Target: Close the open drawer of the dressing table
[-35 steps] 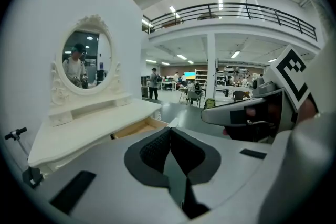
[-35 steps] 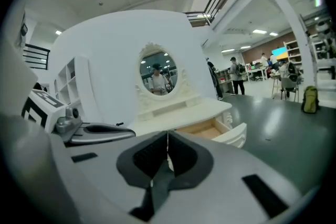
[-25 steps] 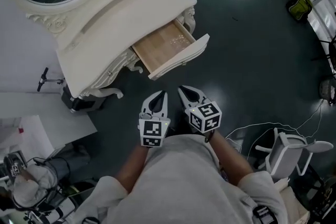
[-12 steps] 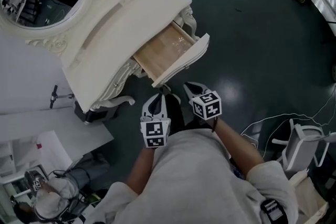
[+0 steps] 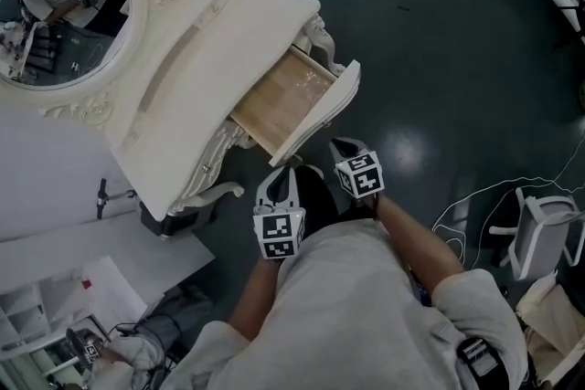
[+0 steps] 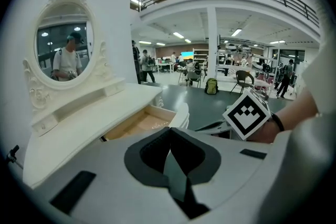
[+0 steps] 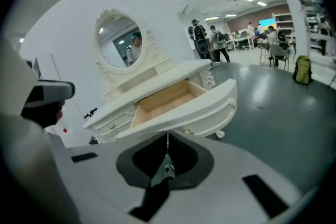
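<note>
standing on glossy dark-green floor (image 5: 439,59), white dressing table (image 5: 210,41) with drawer (image 5: 285,99) open; left gripper (image 5: 282,172), right gripper (image 5: 336,143) jaws clenched.

The left gripper (image 6: 169,136) is seen at the bottom centre, its jaws brought together with nothing between them. Just above it, the open drawer (image 6: 140,124) of the white dressing table (image 6: 79,128) is shown, its wooden inside exposed. An oval mirror (image 6: 63,50) is set at the upper left, and a person is reflected in it. At right centre, a marker cube (image 6: 247,115) is carried by a hand (image 6: 270,131).
</note>
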{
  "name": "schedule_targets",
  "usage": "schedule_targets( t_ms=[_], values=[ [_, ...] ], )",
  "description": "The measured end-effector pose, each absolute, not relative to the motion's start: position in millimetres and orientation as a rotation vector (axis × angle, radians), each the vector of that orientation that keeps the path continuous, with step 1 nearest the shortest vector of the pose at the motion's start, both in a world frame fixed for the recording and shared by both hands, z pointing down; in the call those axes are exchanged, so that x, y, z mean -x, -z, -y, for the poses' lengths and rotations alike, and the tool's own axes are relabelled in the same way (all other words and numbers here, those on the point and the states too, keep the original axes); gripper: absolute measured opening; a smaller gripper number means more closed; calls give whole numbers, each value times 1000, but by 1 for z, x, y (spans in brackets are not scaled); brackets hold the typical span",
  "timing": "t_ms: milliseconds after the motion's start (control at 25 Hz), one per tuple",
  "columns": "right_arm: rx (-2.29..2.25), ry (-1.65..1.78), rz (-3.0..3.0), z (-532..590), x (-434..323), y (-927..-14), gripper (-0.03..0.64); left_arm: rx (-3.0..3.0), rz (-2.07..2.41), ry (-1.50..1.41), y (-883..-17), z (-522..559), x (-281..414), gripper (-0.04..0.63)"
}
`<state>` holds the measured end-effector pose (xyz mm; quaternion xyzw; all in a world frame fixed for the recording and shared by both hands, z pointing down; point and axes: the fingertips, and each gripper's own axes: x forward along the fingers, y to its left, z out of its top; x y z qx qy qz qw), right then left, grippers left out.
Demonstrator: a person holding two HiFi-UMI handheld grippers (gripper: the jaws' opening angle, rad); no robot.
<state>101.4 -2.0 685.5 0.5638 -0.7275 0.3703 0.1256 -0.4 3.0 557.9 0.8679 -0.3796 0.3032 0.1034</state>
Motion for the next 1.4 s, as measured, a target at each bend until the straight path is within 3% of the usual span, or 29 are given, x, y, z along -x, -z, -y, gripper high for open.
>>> schedule_targets(
  t_ms=[200,240,320,760,1400],
  values=[
    [-1603,-989,2025,17,-102,-715,20,-2534,1138,-900,-559,10,16,8],
    [-1599,-975,2013,20,-102,-721,36,-2535,1140,-901,-559,11,19,8],
    [-1583,-970,1991,24,-100,-732,137,-2534,1140,-905,-560,12,23,8],
    [-1507,-899,1829,49,-96,-771,146,-2455,1162,-911,-580,22,60,8],
    [-1460,-769,1755,68,-97,-785,146,-2406,1129,-900,-605,28,61,8]
  ],
)
